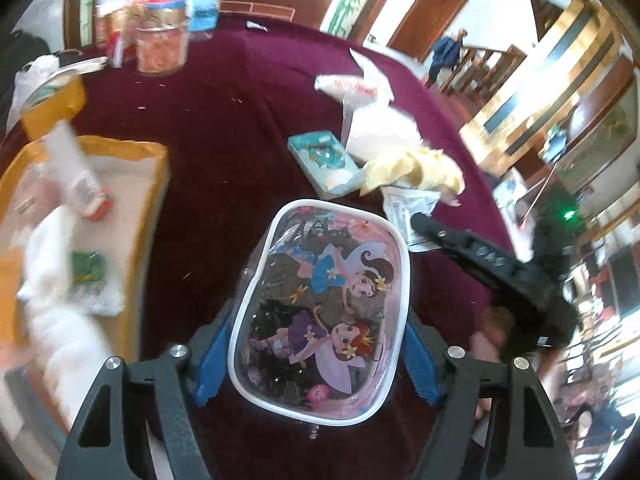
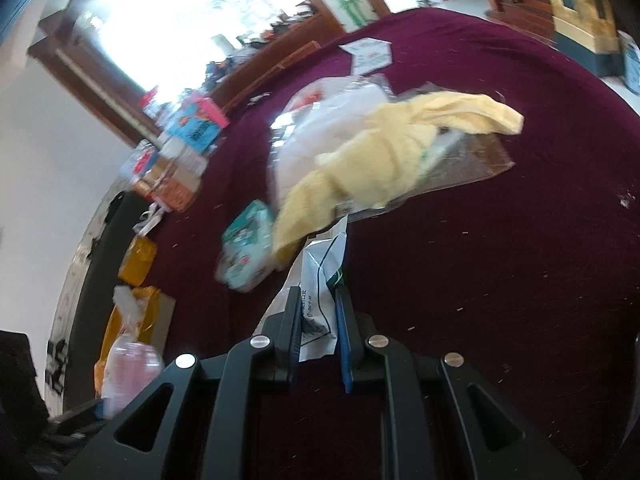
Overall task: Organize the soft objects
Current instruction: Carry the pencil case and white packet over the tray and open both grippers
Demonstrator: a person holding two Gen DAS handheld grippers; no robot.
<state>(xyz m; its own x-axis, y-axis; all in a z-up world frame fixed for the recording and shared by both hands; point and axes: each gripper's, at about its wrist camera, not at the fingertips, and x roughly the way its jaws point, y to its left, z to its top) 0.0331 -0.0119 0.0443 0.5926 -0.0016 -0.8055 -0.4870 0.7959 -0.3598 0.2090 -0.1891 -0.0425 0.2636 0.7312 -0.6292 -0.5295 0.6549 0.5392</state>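
On the maroon table, the left hand-held gripper clamps the fairy pouch, probably bound for the yellow box beside it, while the right hand-held gripper pinches a white packet.

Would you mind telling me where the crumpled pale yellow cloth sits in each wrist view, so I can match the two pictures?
Left wrist view: the pale yellow cloth lies right of centre on the maroon tablecloth, beyond the fairy-print pouch.
Right wrist view: the cloth stretches across the centre, draped over clear plastic bags.
Shared landmark: the teal packet lies just left of the cloth in both.

Cloth on packets
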